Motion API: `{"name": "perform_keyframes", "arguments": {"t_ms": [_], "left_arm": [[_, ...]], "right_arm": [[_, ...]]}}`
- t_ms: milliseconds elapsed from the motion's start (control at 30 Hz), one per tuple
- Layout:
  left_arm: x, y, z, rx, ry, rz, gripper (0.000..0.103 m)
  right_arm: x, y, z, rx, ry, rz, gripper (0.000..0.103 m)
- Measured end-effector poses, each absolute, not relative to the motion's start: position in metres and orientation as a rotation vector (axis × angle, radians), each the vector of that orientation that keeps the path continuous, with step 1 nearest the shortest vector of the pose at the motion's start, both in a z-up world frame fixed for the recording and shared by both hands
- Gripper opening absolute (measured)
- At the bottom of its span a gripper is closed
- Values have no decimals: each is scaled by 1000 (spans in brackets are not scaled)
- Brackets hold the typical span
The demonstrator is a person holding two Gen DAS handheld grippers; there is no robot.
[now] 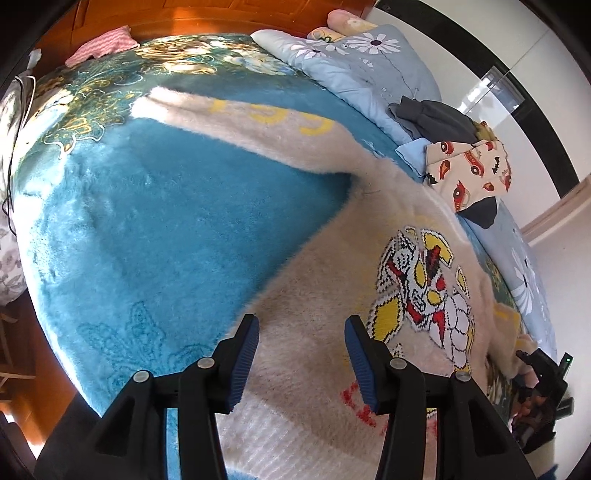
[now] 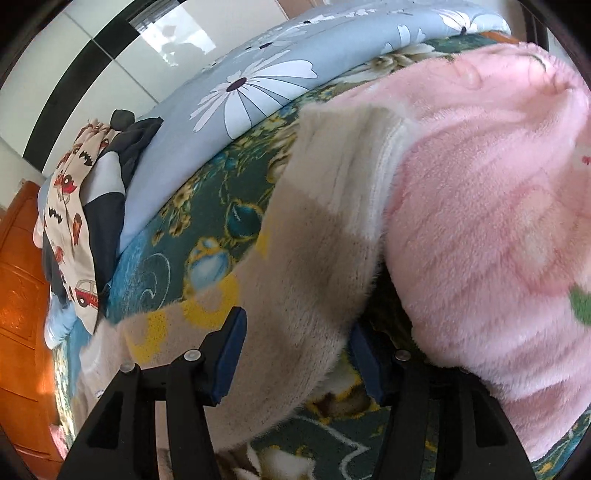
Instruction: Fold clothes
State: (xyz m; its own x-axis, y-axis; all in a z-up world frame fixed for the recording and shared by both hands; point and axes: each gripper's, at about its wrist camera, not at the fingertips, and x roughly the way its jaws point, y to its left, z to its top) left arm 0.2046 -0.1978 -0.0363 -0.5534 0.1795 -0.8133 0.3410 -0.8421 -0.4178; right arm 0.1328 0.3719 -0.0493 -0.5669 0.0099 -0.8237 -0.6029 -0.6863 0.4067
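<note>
A beige fuzzy sweater (image 1: 332, 258) with a robot picture (image 1: 424, 291) lies spread on the blue plush blanket (image 1: 147, 221); one sleeve (image 1: 240, 125) stretches to the far left. My left gripper (image 1: 301, 354) is open above the sweater's white ribbed hem (image 1: 295, 435). My right gripper (image 2: 295, 354) is open with the other beige sleeve (image 2: 314, 258) lying between its fingers. The right gripper also shows at the lower right of the left wrist view (image 1: 539, 391).
A pink fleece garment (image 2: 498, 221) lies right of the sleeve. A grey-blue daisy quilt (image 2: 258, 92) and a pile of clothes with a car print (image 1: 472, 166) sit at the bed's far side. A wooden headboard (image 1: 166, 18) is behind.
</note>
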Motion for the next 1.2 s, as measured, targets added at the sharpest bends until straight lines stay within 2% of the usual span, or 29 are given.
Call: {"name": "perform_keyframes", "arguments": {"t_ms": [67, 133, 233, 400, 567, 967, 1100, 1200], "left_arm": [[203, -195, -37, 1441, 836, -2559, 52], [202, -192, -37, 1449, 822, -2567, 52], [201, -194, -39, 1449, 827, -2564, 52], [201, -200, -44, 1443, 859, -2549, 52], [201, -203, -46, 1433, 873, -2549, 52], [206, -235, -43, 1372, 920, -2493, 52], [204, -248, -49, 1363, 944, -2459, 52], [198, -252, -53, 1365, 971, -2442, 52]], "right_arm": [[129, 372, -49, -1190, 984, 2292, 55], [124, 371, -43, -1174, 981, 2334, 22], [112, 360, -23, -1185, 892, 2472, 18], [97, 319, 33, -1132, 760, 2710, 16], [74, 227, 82, -1105, 454, 2962, 14], [5, -13, -7, -1598, -36, 3124, 14], [5, -28, -41, -1739, -118, 3057, 14], [8, -23, -51, -1815, -87, 3037, 20]]}}
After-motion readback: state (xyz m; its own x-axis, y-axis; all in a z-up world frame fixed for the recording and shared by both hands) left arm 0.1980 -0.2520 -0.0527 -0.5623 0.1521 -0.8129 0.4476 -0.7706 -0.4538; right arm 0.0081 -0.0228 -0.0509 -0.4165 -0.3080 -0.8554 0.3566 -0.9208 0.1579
